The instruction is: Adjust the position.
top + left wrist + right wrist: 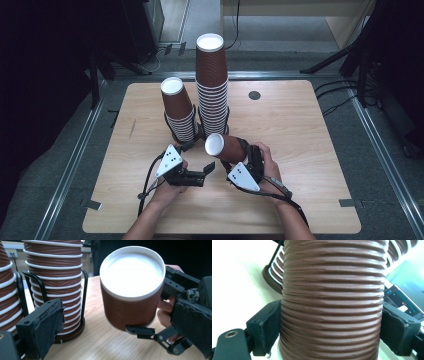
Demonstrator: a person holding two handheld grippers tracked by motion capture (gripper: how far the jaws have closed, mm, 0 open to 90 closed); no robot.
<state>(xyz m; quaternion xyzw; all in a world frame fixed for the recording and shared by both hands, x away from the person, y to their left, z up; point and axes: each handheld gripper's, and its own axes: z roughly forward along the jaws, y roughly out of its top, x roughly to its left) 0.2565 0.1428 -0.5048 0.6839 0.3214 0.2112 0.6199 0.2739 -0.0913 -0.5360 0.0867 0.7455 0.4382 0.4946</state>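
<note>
Your surface (310, 150) is pale wood with rounded corners, with a small dark round disc (254, 95) near its far edge. Grey floor (395, 165) surrounds it, edged by metal rails (70, 165). Black cables (340, 92) trail at your right. Both far sides lie in darkness.

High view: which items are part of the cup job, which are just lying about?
In the job:
- single brown cup, clamped in the right tongs
- left tongs, open beside it
- short cup stack
- tall cup stack

Lying about:
- dark round disc on the table
- cables on the floor
</note>
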